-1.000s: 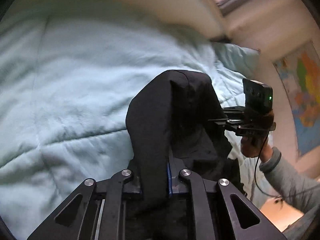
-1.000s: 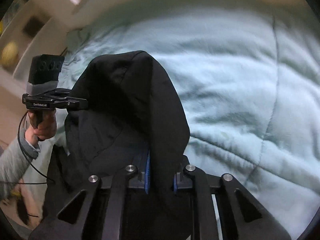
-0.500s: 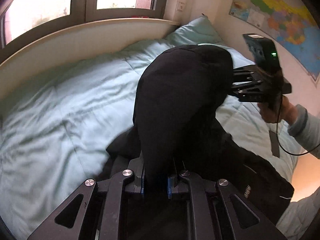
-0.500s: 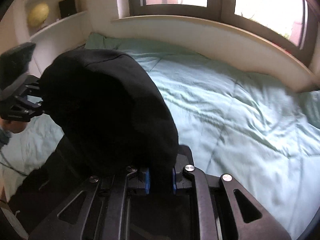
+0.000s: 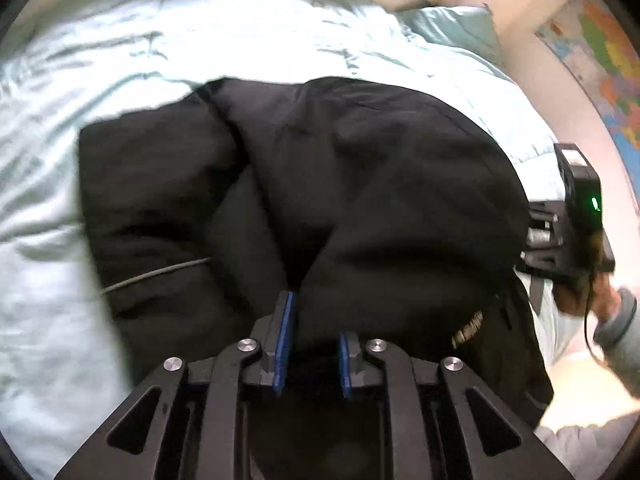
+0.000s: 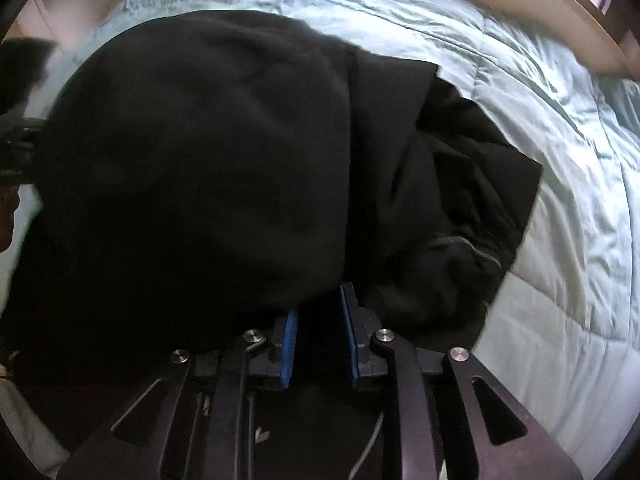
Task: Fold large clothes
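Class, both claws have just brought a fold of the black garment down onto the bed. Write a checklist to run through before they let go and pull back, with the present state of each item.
1. Black garment resting on the bed cover: ok.
2. Left claw released: not ok, cloth sits between its blue pads.
3. Right claw released: not ok, cloth sits between its pads.
4. Folded edges lined up: cannot tell, cloth is bunched.
5. Cord off the garment: not ok.

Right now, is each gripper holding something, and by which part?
Both hold the black garment: a fold of its cloth sits between the fingers of the left gripper and the right gripper.
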Tool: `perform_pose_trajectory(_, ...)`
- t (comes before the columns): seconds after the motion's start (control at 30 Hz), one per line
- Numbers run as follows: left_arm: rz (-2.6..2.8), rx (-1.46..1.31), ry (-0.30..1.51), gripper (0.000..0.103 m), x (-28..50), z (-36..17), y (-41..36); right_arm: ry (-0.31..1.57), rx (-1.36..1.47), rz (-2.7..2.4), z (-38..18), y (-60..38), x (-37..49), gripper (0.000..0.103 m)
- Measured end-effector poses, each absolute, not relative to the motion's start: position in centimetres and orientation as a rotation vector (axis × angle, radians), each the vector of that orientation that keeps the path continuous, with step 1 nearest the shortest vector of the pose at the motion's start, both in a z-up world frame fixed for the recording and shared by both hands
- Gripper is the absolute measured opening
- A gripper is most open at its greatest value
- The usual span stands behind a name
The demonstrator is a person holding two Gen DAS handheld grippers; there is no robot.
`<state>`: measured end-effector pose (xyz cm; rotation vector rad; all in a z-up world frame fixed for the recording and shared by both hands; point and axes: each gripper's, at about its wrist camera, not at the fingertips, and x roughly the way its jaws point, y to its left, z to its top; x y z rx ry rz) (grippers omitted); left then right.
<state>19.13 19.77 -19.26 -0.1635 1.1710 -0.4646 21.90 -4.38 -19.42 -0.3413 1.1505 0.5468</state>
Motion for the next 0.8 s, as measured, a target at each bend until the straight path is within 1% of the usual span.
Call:
perform_pose_trajectory(0.03, -0.468, -0.161, 1.170, 0.025, 18.5, -18.2, 20.5, 1.142, -0.337, 0.532, -18.3, -5.5, 21.7, 0.029)
perform_pose_trajectory(0.07, -0.462, -0.161, 1.166, 0.027, 17.9, -17.1, 21.3, 1.133, -0.330, 0.520, -17.3, -6.4, 21.7, 0.031)
perform_pose_trajectory(0.13, -0.445, -0.162, 1.144, 0.036, 16.9, -15.0, 22.2, 1.120, -0.286, 0.509, -15.0, -8.0, 22.1, 0.031)
perform_pose_trajectory(0.2, -0.439, -0.176, 1.089, 0.039, 16.7, -12.2, 23.1, 1.083, -0.231, 0.507, -12.2, -9.4, 23.4, 0.033)
perform_pose_trajectory(0.27, -0.459, -0.215, 1.010, 0.045, 17.4, -9.5, 23.0, 1.035, -0.180, 0.524, -9.5, -8.2, 24.1, 0.037)
perform_pose_trajectory(0.33, -0.494, -0.275, 0.950, 0.058, 19.6, -8.0, 22.4, 0.986, -0.108, 0.550, -7.5, -6.5, 25.9, 0.049)
perform_pose_trajectory(0.43, -0.536, -0.388, 0.938, 0.060, 23.3, -7.5, 20.7, 0.981, -0.006, 0.588, -7.2, -3.4, 28.2, 0.051)
perform_pose_trajectory(0.53, -0.575, -0.460, 0.990, 0.059, 26.4, -9.8, 18.8, 1.027, 0.011, 0.581, -9.5, -0.3, 29.8, 0.051)
perform_pose_trajectory(0.6, -0.639, -0.461, 1.123, 0.059, 27.0, -13.2, 17.2, 1.110, 0.023, 0.605, -12.4, 0.7, 29.4, 0.051)
perform_pose_trajectory(0.67, -0.619, -0.361, 1.299, 0.060, 25.7, -18.0, 16.2, 1.210, -0.029, 0.610, -16.7, 1.3, 27.9, 0.051)
perform_pose_trajectory(0.7, -0.587, -0.313, 1.343, 0.060, 25.0, -19.8, 16.1, 1.257, -0.065, 0.603, -18.6, 1.6, 26.8, 0.051)
perform_pose_trajectory(0.73, -0.533, -0.266, 1.401, 0.059, 24.2, -22.4, 16.2, 1.331, -0.087, 0.588, -21.9, 1.6, 26.0, 0.049)
perform_pose_trajectory(0.77, -0.510, -0.298, 1.433, 0.059, 23.8, -24.3, 16.5, 1.366, -0.054, 0.570, -23.9, 1.2, 25.6, 0.050)
perform_pose_trajectory(0.8, -0.496, -0.329, 1.429, 0.056, 23.7, -24.8, 16.7, 1.383, -0.023, 0.547, -25.1, 0.8, 25.5, 0.050)
